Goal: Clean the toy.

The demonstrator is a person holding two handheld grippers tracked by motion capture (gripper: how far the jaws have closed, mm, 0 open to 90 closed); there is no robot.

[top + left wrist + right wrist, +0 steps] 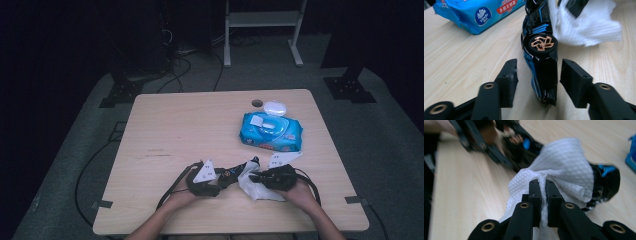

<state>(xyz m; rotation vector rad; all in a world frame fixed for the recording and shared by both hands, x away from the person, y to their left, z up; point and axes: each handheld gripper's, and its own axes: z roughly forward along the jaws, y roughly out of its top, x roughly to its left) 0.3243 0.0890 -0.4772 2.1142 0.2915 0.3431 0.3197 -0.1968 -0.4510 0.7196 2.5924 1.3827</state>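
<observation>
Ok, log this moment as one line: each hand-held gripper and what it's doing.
left hand-held gripper: open, jaws either side of toy car | right hand-held gripper: shut on wipe, wipe against car | wipes pack: behind them

— Where does the high view sit?

— Above the near edge of the tabletop [165, 125], facing forward and down; it takes in the whole top and the floor beyond.

— And the left gripper view?

— Low, just over the wood, looking along the left claw [537, 82] at a toy car [540, 50] very close, a blue wipes pack [476, 15] farther off.

— The right one?

— Equally low and near, along the right claw [543, 202], facing a white wipe [564, 167].

— What do they share?

— Car and wipe appear in all three.
</observation>
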